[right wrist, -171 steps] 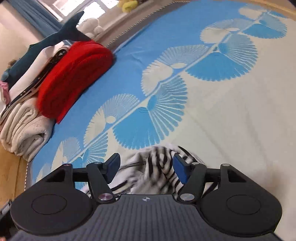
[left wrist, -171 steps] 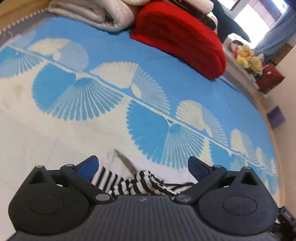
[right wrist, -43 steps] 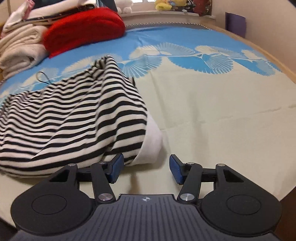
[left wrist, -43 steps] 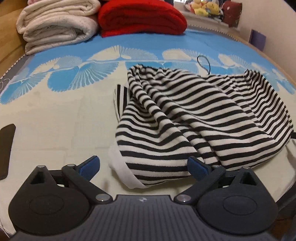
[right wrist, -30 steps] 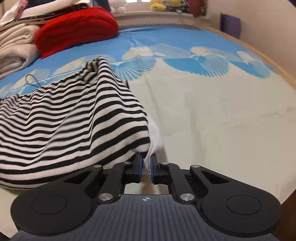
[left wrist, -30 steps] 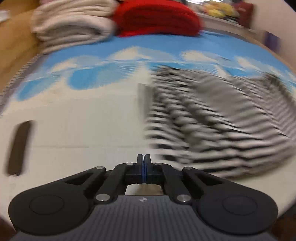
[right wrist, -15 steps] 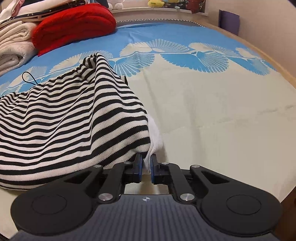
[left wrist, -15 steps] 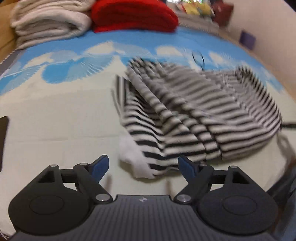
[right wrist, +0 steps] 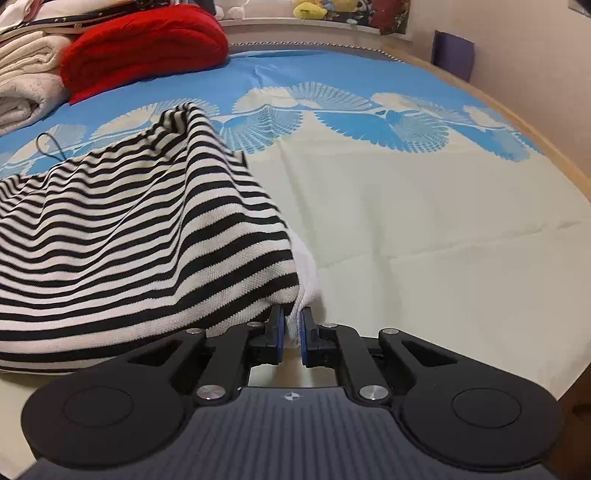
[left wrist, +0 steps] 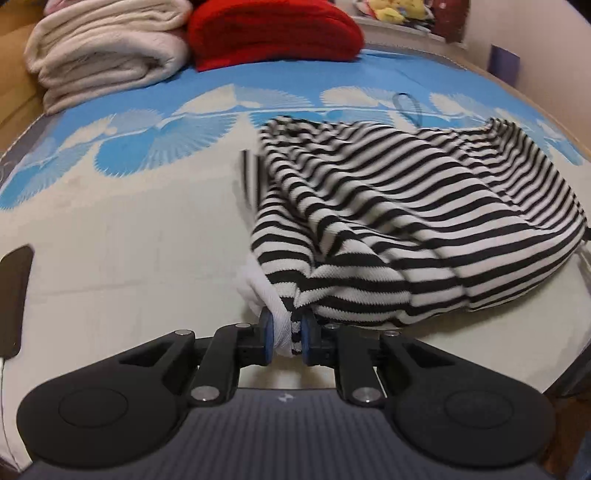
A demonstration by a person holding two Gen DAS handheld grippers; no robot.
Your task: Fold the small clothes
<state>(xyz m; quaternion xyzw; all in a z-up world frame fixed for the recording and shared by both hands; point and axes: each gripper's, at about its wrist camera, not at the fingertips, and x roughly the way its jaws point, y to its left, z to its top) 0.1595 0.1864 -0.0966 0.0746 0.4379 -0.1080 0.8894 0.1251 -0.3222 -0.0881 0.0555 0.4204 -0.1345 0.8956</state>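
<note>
Garments: we count one striped garment (left wrist: pixel 399 229) on the bed (left wrist: pixel 122 243).
Left gripper (left wrist: pixel 287 336): our fingers just closed, pinching its white corner.
Right gripper (right wrist: pixel 291 338): ours clamps its other white corner.
Blankets: two, one cream blanket (left wrist: pixel 107 48), one red blanket (left wrist: pixel 273 31).

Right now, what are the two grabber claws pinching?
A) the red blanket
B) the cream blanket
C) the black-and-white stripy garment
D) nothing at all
C: the left gripper and the right gripper are each shut on a near corner of the striped garment, while the red blanket and the cream blanket lie folded at the far end of the bed.
</note>
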